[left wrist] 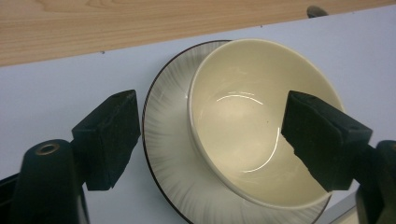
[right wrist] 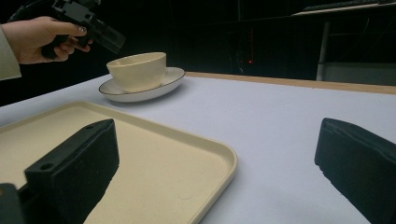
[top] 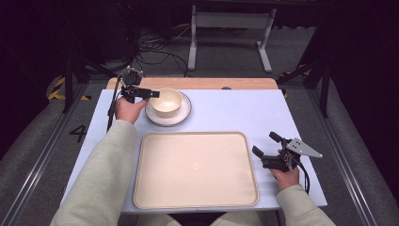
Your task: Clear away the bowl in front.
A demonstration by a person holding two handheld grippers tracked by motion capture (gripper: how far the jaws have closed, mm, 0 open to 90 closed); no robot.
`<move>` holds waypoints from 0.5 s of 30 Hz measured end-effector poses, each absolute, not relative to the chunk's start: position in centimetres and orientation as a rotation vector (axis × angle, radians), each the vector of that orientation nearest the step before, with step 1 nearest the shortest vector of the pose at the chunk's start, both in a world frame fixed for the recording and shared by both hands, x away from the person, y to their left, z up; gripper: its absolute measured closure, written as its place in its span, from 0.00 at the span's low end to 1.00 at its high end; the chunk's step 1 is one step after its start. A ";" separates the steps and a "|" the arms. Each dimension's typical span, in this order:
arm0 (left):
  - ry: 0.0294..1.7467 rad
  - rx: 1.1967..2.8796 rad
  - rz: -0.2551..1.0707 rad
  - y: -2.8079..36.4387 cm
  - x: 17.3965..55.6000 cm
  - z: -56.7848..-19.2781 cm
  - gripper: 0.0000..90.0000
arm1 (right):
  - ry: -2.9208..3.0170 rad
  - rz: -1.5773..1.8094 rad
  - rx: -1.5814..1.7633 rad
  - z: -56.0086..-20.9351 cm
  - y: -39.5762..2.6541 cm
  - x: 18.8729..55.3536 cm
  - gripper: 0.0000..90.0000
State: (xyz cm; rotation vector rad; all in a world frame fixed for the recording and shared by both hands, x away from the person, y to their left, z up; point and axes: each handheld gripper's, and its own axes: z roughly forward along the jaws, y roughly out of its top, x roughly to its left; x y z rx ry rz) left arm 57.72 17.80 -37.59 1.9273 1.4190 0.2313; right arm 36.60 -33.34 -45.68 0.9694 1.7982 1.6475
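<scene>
Cream bowl (top: 165, 101) on a plate (top: 182, 116), far left of the table (top: 226, 110).
Glazed ceramic is judged stiff, slick and breakable, best pinched across its rim. The left gripper (left wrist: 210, 135) is held with fingers spread astride that rim, touching nothing; the right gripper (top: 267, 146) is kept wide open and empty beside the tray (top: 195, 169).

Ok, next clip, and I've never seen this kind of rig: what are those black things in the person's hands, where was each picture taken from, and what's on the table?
No robot here: a person holds a hand-held claw in each hand. The high view looks down on the table. The other two pictures come from cameras riding on each claw, looking out between its black jaws. The left claw, open, hovers over a cream bowl that sits on a dark-rimmed saucer. The right claw, also open, rests beside an empty beige tray. Nothing is held.
</scene>
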 end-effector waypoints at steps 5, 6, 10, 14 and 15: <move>1.448 1.926 0.238 17.4 58.0 -38.1 0.30 | 1.799 1.651 0.969 -45.7 -33.3 36.6 0.00; 1.446 1.927 0.235 17.5 58.1 -38.2 0.30 | 1.800 1.652 0.969 -45.7 -33.3 36.6 0.00; 1.453 1.907 0.205 17.7 58.4 -38.6 0.33 | 1.802 1.649 0.968 -45.7 -33.3 36.6 0.00; 1.482 1.916 0.193 17.6 58.7 -39.2 0.35 | 1.804 1.649 0.967 -45.7 -33.3 36.6 0.00; 1.484 1.914 0.186 17.6 58.8 -39.4 0.35 | 1.806 1.648 0.966 -45.7 -33.3 36.6 0.00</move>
